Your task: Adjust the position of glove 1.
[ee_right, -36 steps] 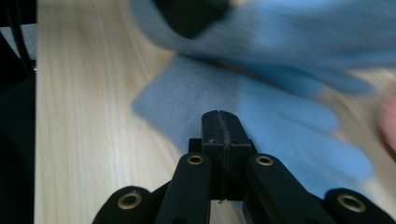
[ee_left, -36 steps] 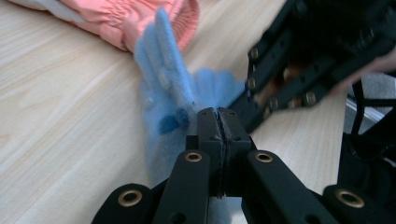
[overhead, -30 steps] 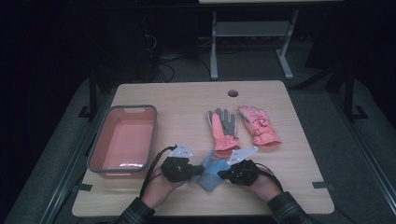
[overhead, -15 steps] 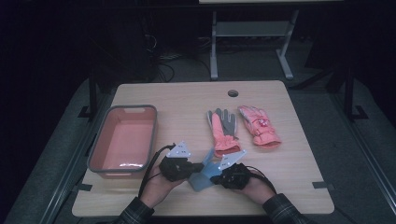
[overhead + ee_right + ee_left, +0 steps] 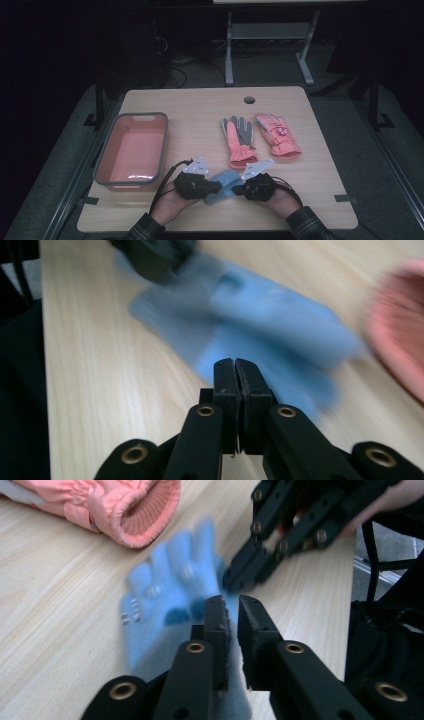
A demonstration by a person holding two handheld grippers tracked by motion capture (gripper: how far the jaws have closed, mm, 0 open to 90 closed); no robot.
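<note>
A light blue glove [image 5: 223, 182] lies flat near the table's front edge, between my two grippers. My left gripper [image 5: 212, 187] meets it from the left. Its jaws have just been opening and now stand a narrow gap apart [image 5: 233, 611] over the blue glove [image 5: 170, 585]. Blue fuzz clings to one pad, and no fabric is pressed between them. My right gripper [image 5: 239, 189] meets the glove from the right with its jaws shut together [image 5: 235, 364] at the edge of the blurred blue glove [image 5: 260, 320]. Whether any fabric is caught in them is unclear.
Two pink gloves [image 5: 239, 141] [image 5: 276, 134] lie side by side just beyond the blue one, cuffs towards me. A pink tub [image 5: 102, 160] with a grey rim stands at the left. The table has a cable hole [image 5: 249, 99] at the back.
My right hand edged a little towards the left gripper and came slightly back. The left hand and the blue glove stay where they were.
</note>
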